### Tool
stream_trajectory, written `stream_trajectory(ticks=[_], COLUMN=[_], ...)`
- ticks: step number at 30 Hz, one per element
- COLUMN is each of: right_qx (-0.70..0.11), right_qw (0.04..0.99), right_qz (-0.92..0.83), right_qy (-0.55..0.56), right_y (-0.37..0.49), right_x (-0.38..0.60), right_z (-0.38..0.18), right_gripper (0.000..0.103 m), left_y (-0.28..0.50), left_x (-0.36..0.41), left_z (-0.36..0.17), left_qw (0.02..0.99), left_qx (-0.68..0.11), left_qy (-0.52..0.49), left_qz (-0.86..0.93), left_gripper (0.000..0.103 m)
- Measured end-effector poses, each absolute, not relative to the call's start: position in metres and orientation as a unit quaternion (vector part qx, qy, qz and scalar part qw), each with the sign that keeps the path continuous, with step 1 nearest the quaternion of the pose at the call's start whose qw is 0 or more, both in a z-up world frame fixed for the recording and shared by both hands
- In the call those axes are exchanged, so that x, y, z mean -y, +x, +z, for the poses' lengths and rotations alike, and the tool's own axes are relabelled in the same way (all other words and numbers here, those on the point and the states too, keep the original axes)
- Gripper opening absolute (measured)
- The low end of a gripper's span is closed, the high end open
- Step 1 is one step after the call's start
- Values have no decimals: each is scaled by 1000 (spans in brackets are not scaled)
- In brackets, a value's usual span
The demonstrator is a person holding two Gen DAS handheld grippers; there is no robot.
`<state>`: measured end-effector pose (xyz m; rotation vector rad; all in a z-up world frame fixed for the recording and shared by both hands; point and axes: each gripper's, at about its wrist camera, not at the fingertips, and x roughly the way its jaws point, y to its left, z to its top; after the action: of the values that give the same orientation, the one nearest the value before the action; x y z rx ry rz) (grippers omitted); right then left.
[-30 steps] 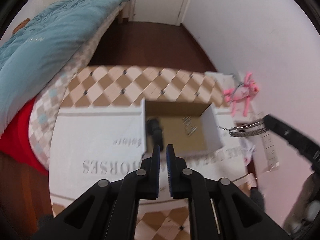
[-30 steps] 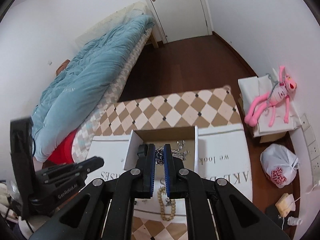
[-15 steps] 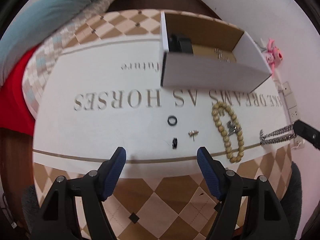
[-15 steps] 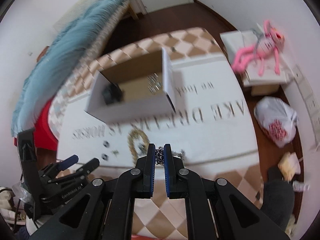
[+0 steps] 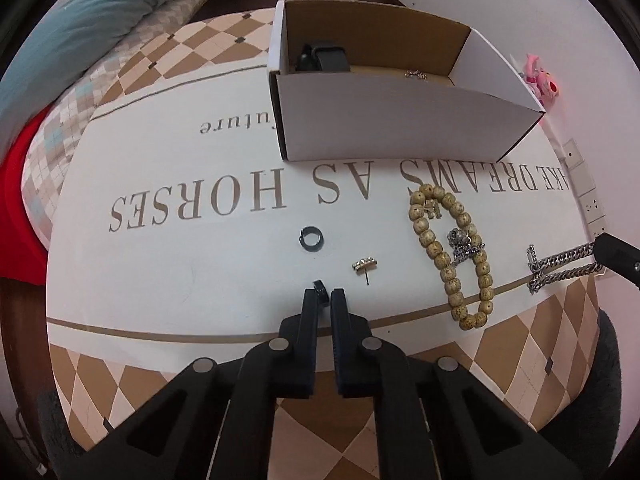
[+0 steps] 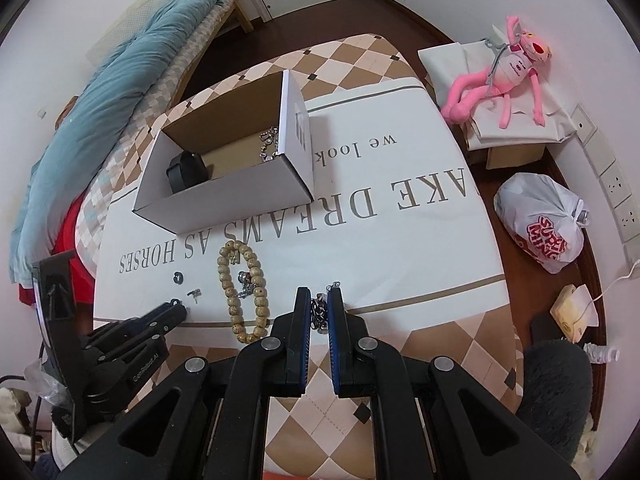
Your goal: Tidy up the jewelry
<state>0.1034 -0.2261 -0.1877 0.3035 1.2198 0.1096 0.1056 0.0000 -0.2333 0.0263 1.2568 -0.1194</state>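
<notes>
The left gripper has its fingers drawn together on a small black ring at the near edge of the white cloth; only the ring's top shows past the tips, so the hold looks shallow. Lifted fast or tilted, so small and smooth a ring could squirt out and roll off the table onto the floor.

To the right, the right gripper is clamped on a silver chain, most of which hangs or trails beyond the fingers. Its loose end could drag across the cloth and snag the bead bracelet, just to the left of it, or the small silver charm lying inside the bracelet's loop.

Between the two grippers a gold stud earring lies loose, and beyond it a second black ring; a sweeping hand could knock either away.

Farther off stands the open cardboard box, already holding a black watch and some silver pieces. Its near wall is tall; a low carry could strike it and jolt the ring free.
</notes>
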Motion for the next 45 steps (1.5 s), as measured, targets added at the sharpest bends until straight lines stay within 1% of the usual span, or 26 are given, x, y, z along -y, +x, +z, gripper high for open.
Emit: stream_trajectory(ticks=[6, 16, 26, 34, 37, 39, 45], right_qx=[-571, -560, -540, -536, -529, -515, -472], right_qw=[807, 813, 823, 820, 821, 829, 851], right_qz=[55, 67, 78, 95, 114, 131, 164], right_qy=[139, 144, 159, 177, 182, 177, 160], right_y=[103, 102, 105, 107, 107, 111, 143], right_x=[223, 218, 218, 213, 210, 205, 194], right_z=[-187, -172, -149, -142, -126, -105, -52], right_gripper=[8, 8, 8, 8, 8, 8, 8], left_y=[106, 102, 100, 96, 99, 106, 152], left_x=[2, -5, -48, -53, -49, -45, -28], left_z=[-234, -200, -154, -148, -131, -118, -86], left_qw=[813, 831, 846, 844, 847, 850, 852], left_qx=[-580, -553, -527, -529, -521, -514, -501], left_qy=[16, 8, -53, -67, -75, -80, -83], left_qz=[-57, -68, -59, -59, -73, -85, -123], left_gripper=[2, 2, 2, 2, 2, 2, 2])
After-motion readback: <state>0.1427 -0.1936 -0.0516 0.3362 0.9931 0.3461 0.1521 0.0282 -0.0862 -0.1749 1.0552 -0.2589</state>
